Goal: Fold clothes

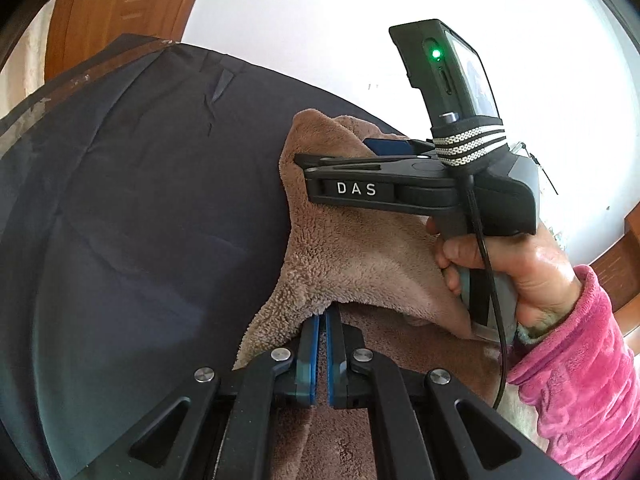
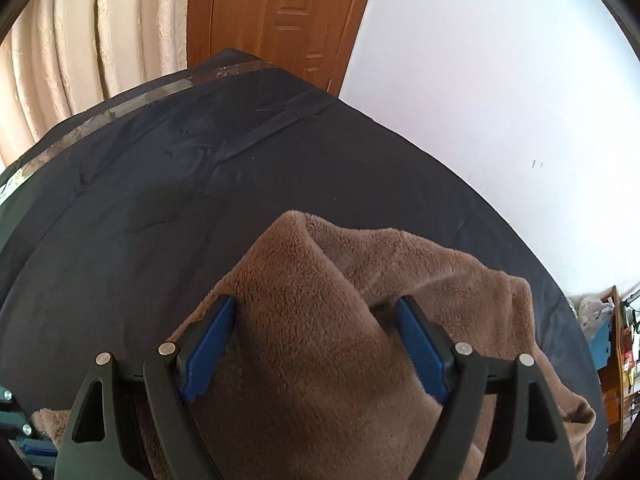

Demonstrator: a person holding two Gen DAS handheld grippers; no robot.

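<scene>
A brown fleece garment (image 2: 320, 360) lies bunched on a dark navy cover (image 2: 160, 220). In the right wrist view my right gripper (image 2: 316, 300) is open, its blue pads (image 2: 212, 344) wide apart with a raised ridge of the fleece between them. The left wrist view shows the same fleece garment (image 1: 352, 248) with my left gripper (image 1: 322, 316) shut on its near edge, the blue pads almost touching. There the right gripper (image 1: 332, 151) comes in from the right above the fleece, held by a hand (image 1: 516, 264) in a pink sleeve.
The navy cover (image 1: 140, 220) spreads wide to the left and far side, with a taped strip (image 2: 152, 98) along its far edge. Beyond it stand a wooden door (image 2: 280, 20), a cream curtain (image 2: 80, 40) and a white wall (image 2: 500, 80). Shelves with clutter (image 2: 616, 352) are at the right.
</scene>
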